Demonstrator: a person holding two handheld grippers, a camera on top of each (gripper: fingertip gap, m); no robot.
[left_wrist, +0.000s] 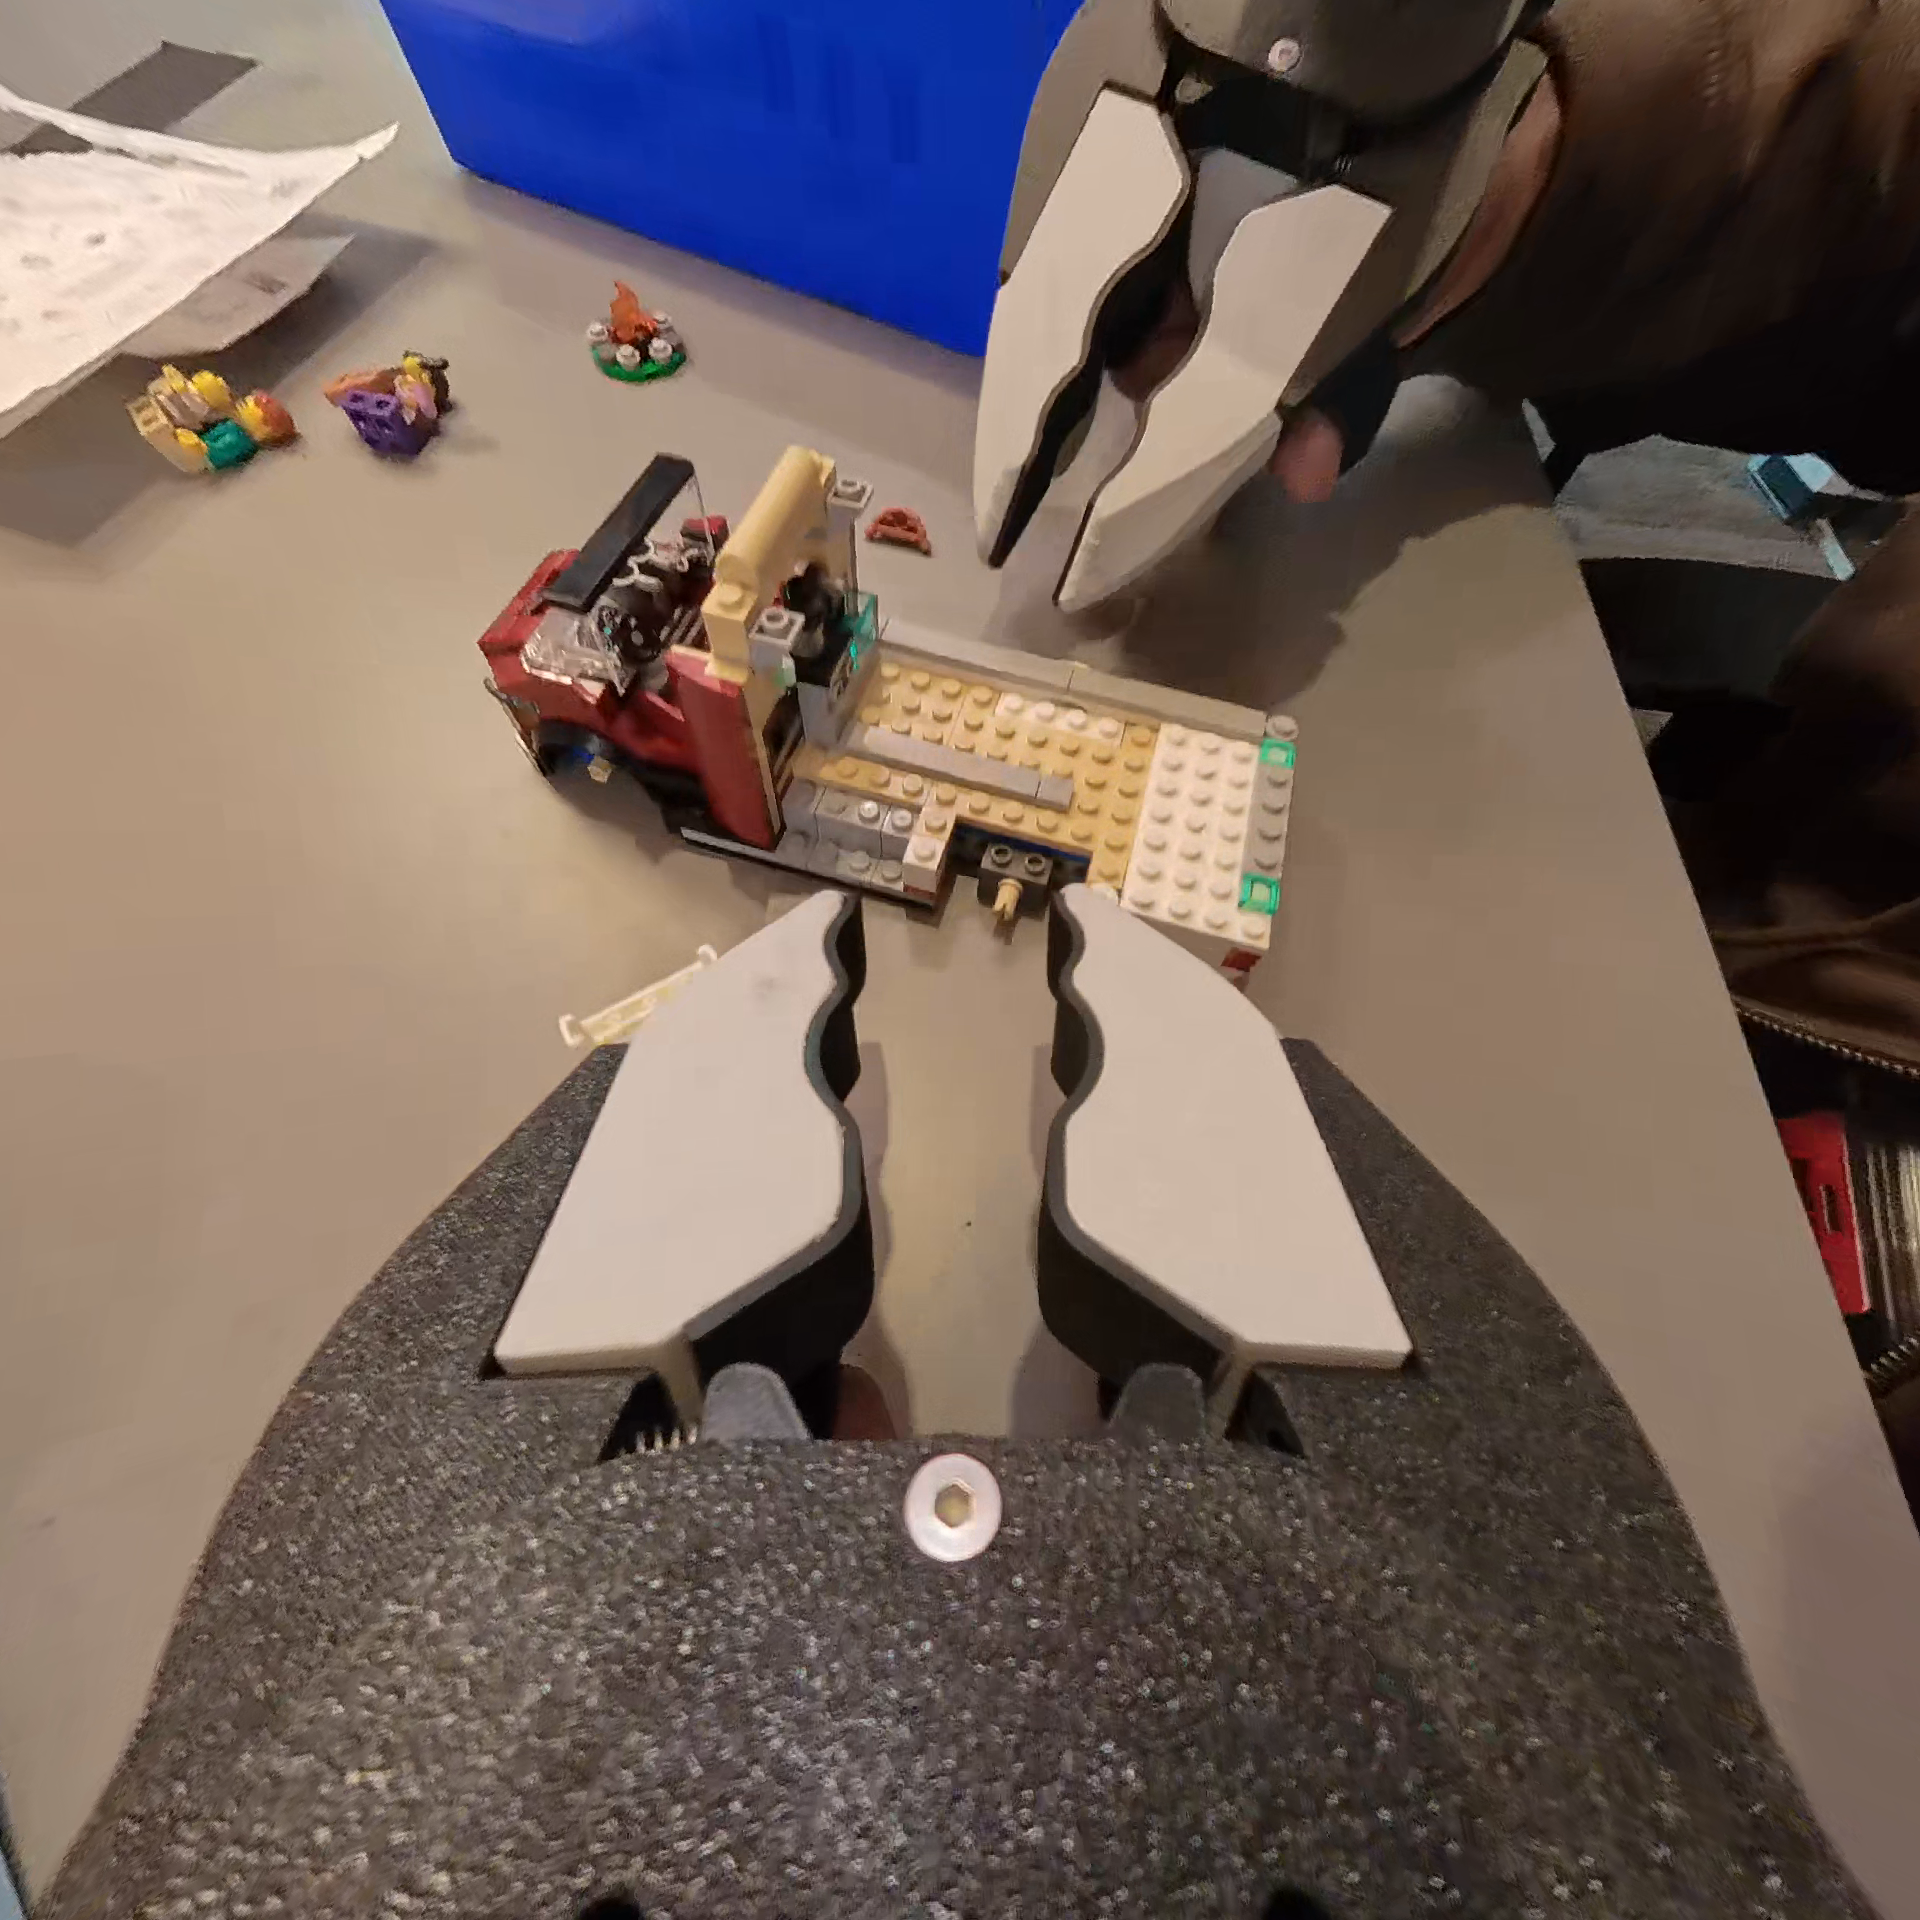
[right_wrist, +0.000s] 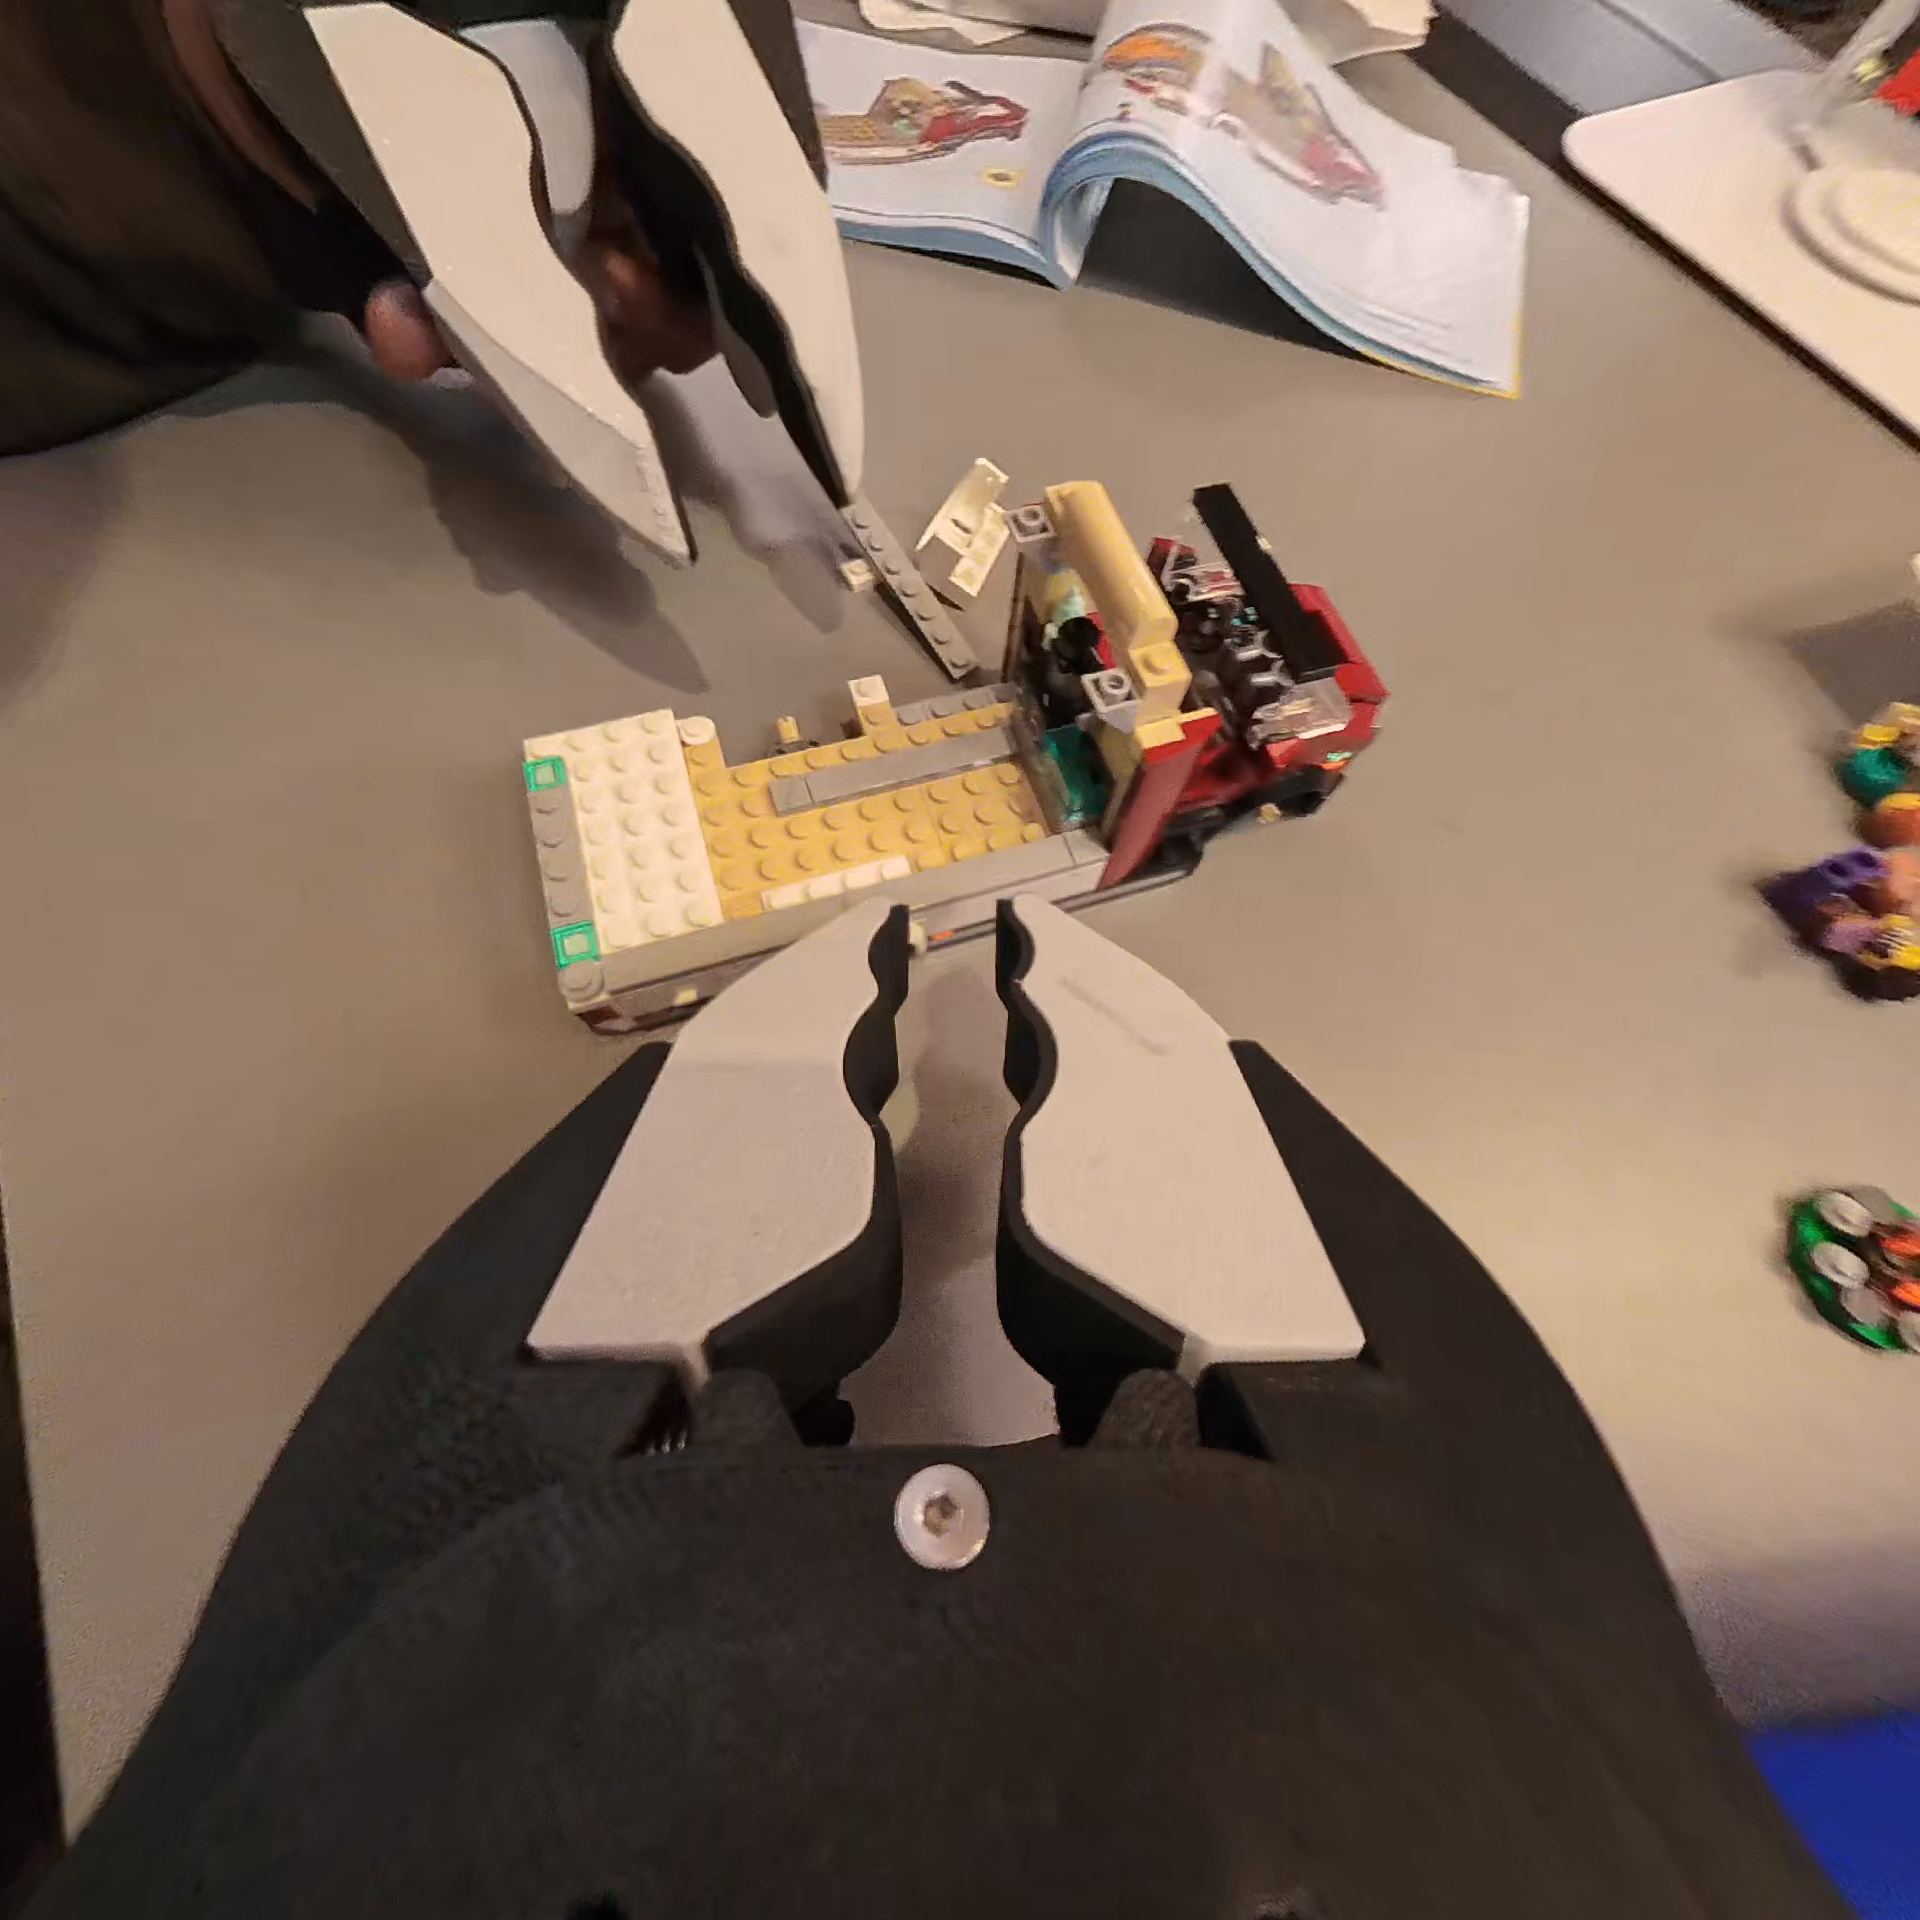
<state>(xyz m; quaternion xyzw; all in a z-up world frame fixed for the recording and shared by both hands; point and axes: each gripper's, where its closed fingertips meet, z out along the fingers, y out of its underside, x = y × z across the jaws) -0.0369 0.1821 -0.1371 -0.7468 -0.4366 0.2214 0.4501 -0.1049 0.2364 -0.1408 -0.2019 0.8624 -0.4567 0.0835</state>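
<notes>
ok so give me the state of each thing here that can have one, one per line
left gripper: open, empty, at the truck's near edge
right gripper: open, empty, at the truck's other side
dark-red and tan brick truck model: upright, part-built, bed bare
instruction booklet: lying open
long grey studded plate: loose on the grey table

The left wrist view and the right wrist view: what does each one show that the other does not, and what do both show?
Only the left wrist view shows the blue bin, the white printed sheet and a small reddish-brown piece.

Only the right wrist view shows the open instruction booklet, the loose grey strip of bricks and a white tray.

Both show the brick truck on the grey table, the small green round build, and both grippers, left gripper and right gripper, open and holding nothing.
</notes>
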